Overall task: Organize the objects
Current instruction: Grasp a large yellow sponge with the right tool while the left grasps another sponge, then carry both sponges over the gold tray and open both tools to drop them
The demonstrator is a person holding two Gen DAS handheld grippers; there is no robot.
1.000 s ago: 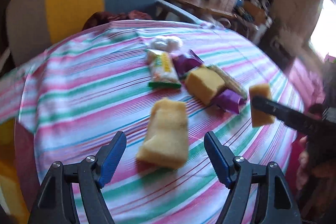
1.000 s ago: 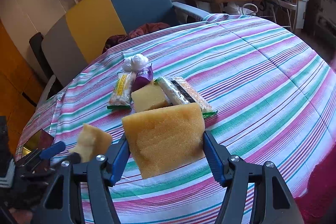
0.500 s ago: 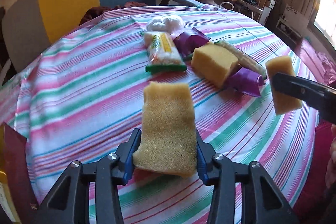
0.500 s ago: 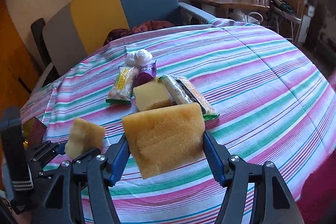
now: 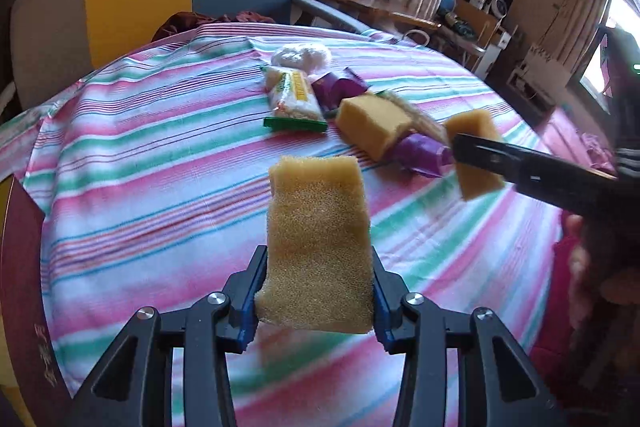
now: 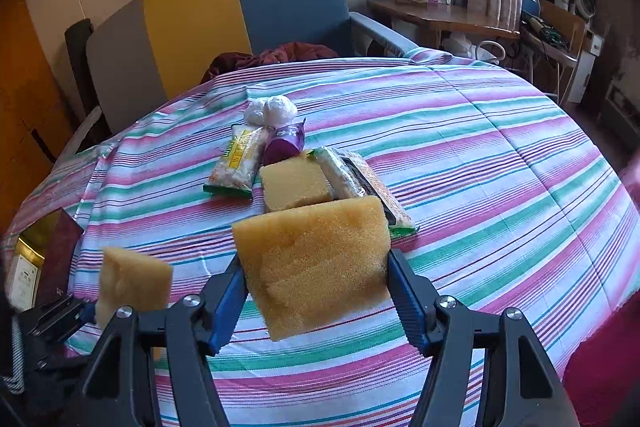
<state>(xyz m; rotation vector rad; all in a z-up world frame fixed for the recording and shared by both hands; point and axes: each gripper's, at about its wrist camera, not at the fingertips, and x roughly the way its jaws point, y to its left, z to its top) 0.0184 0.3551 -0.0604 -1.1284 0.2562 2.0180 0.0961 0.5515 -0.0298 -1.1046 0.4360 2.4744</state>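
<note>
My left gripper [image 5: 316, 291] is shut on a yellow sponge [image 5: 318, 239] and holds it above the striped tablecloth [image 5: 160, 187]. My right gripper [image 6: 316, 287] is shut on a second yellow sponge [image 6: 316, 263], also lifted; that sponge shows at the right of the left wrist view [image 5: 476, 155]. The left gripper's sponge shows at the lower left of the right wrist view [image 6: 132, 283]. A third sponge [image 6: 294, 185] lies on the cloth among snack packets: a green-edged packet [image 6: 240, 163], a purple packet [image 6: 284, 145], a long flat packet [image 6: 360, 187] and a white bundle [image 6: 272, 111].
A second purple packet [image 5: 424, 155] lies beside the third sponge. A blue, yellow and grey armchair [image 6: 224, 11] stands behind the table. A dark red box [image 6: 60, 255] sits at the table's left edge. A wooden side table [image 6: 440, 15] stands at the back right.
My left gripper has shut on the sponge that lay on the cloth and lifted it. My right gripper has kept its hold on the other sponge.
</note>
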